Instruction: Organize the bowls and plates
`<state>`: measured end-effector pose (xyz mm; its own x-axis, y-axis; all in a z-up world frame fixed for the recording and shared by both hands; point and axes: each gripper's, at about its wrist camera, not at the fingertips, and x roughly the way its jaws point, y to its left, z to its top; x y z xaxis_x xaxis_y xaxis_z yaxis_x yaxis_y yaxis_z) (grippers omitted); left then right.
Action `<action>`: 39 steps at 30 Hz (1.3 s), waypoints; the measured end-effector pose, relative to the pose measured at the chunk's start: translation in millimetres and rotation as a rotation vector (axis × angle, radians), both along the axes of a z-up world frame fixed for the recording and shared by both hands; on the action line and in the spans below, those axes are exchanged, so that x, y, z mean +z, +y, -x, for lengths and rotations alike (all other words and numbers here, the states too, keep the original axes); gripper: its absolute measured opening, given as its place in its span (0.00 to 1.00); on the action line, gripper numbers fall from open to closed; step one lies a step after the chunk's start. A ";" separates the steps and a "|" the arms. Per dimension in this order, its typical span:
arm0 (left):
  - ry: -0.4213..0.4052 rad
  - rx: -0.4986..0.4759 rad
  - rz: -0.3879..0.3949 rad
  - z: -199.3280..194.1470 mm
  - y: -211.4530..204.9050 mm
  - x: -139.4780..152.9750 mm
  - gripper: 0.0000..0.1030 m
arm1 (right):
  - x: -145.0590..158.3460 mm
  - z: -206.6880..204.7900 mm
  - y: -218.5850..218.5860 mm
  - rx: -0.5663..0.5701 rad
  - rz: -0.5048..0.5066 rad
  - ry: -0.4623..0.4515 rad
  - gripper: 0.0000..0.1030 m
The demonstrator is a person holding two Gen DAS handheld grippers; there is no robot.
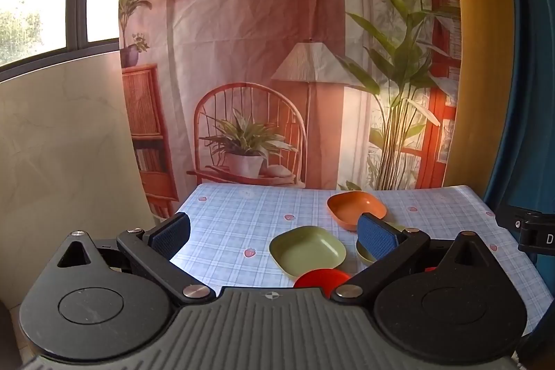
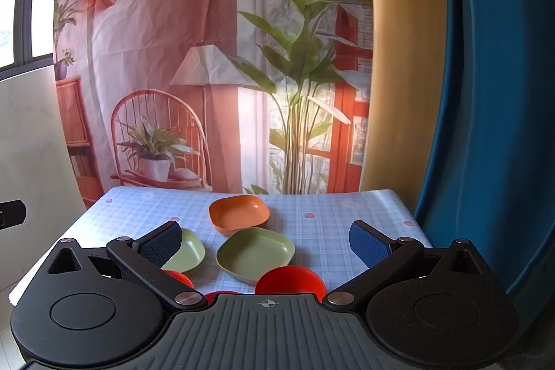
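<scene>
**Both Grippers Open Above Dishes**

The left gripper [image 1: 274, 236] and right gripper [image 2: 265, 241] are hovering with jaws spread wide, holding nothing. The green bowl [image 2: 256, 252] is sitting on the surface [image 2: 329, 214] between the right jaws, the orange bowl [image 2: 239, 213] lying just beyond it.

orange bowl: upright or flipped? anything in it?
Upright and empty: the orange bowl sits on the checked tablecloth opening up, bare interior showing.
</scene>
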<state>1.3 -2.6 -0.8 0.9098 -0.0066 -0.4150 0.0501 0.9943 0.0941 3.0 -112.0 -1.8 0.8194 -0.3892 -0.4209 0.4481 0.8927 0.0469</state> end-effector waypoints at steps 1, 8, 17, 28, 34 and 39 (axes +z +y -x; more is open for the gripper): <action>-0.016 0.006 0.042 1.9 8.8 3.3 1.00 | -0.2 0.2 -0.1 0.001 -0.002 0.002 1.00; -0.008 0.012 0.033 -1.4 7.0 2.9 1.00 | -1.7 0.5 -1.1 0.001 -0.002 0.005 1.00; -0.009 0.009 0.025 -0.1 3.3 0.3 1.00 | -2.0 1.0 -0.1 0.000 -0.002 0.000 1.00; -0.008 0.007 0.023 -0.7 3.2 -0.1 1.00 | -2.2 2.2 -0.4 0.000 -0.003 -0.003 1.00; -0.008 0.006 0.023 -0.6 3.2 -0.4 1.00 | -2.5 2.0 -0.3 0.000 -0.003 -0.003 1.00; -0.008 0.007 0.024 -0.7 3.2 -0.4 1.00 | -2.8 1.8 -0.1 0.000 -0.003 -0.003 1.00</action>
